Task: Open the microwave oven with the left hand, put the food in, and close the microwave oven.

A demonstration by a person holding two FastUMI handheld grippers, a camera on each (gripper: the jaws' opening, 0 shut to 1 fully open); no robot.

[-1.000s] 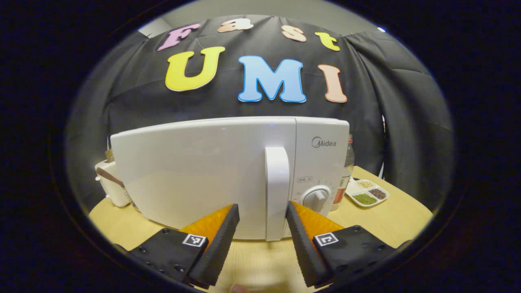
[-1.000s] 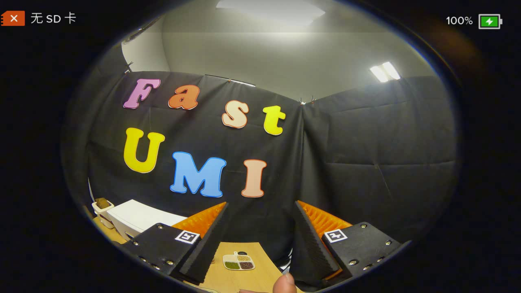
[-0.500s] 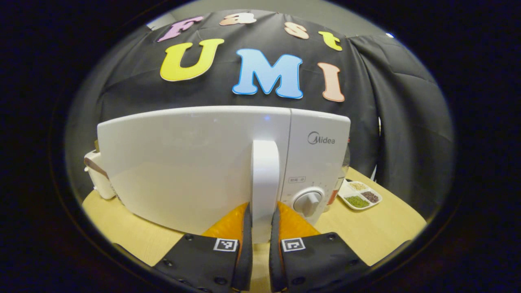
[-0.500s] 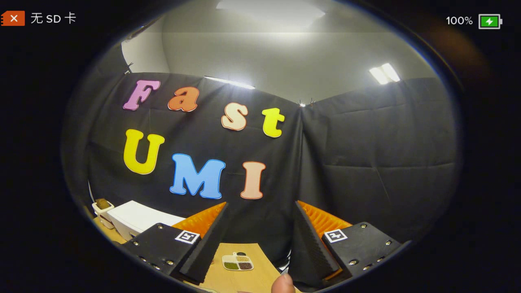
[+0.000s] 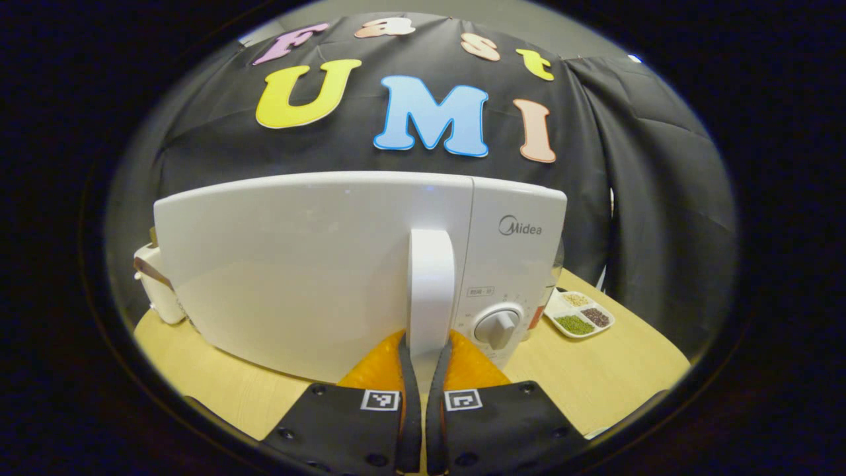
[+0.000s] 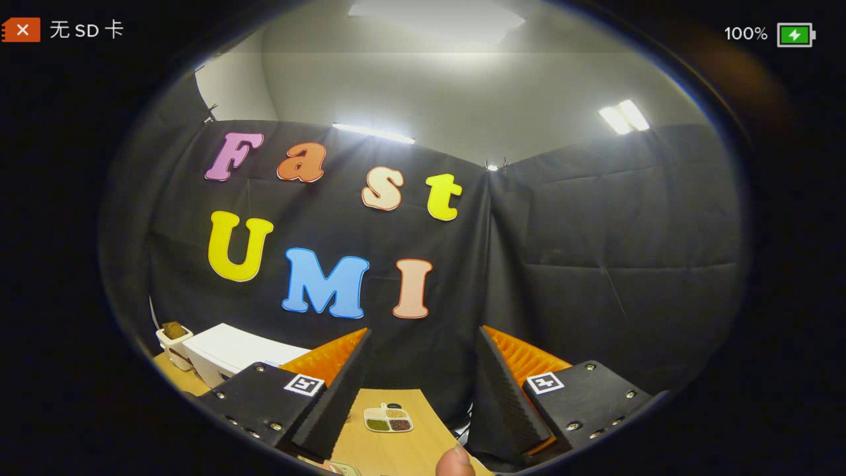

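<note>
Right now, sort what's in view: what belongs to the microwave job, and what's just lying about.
Job:
- microwave, door closed
- door handle, pinched in the left claw
- right claw, open and empty

Lying about:
- divided dish of beans
- bottle behind the microwave
- small white appliance at its far side
- table

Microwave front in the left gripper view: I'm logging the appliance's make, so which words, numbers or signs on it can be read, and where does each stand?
"Midea": brand mark at the top of the control panel of the microwave, right of the door handle.
Small printed tag above the dial: too small to read.
Marks around the dial: too small to read.
</note>
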